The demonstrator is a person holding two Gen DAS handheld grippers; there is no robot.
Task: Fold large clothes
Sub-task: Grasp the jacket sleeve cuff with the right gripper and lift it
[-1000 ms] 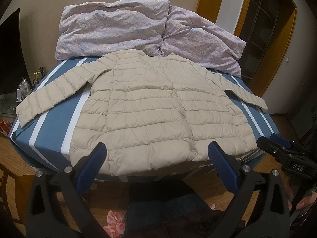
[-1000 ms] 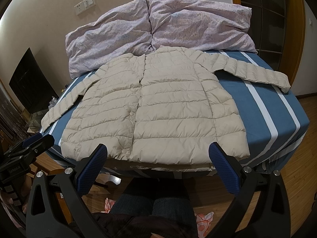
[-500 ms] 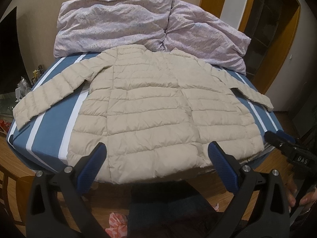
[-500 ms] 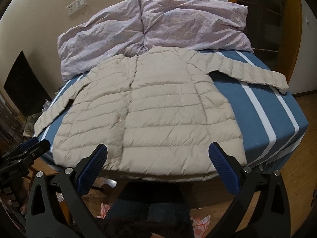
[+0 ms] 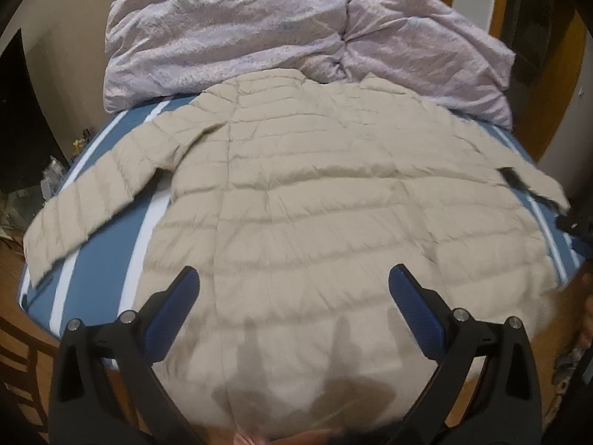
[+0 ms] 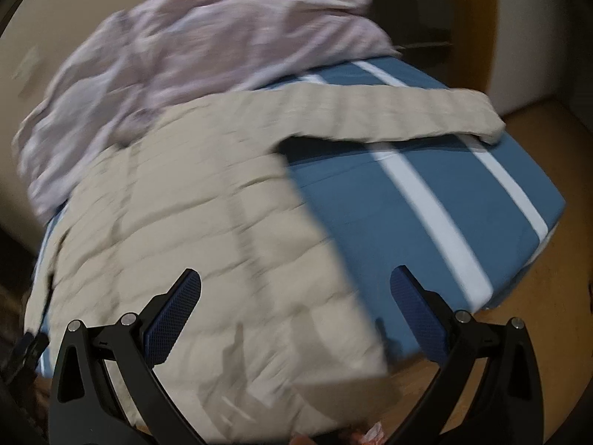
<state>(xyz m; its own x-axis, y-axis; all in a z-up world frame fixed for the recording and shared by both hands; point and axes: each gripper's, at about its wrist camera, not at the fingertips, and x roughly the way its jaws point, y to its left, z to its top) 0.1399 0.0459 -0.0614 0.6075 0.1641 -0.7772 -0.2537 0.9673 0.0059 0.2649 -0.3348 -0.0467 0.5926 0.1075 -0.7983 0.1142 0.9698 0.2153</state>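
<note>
Jacket lies spread on striped bed below rumpled duvet.

Beige jacket on blue and white stripes, lilac bedding behind.

You see the quilted jacket in plain pale beige, ribbed with horizontal stitch lines. Under it the bed sheet is mid blue with broad white stripes. The crumpled duvet at the head is pale lilac with a fine speckled print. Your left gripper and right gripper are black, their finger pads dark blue with a dotted texture. The floor is orange-brown wood.
</note>
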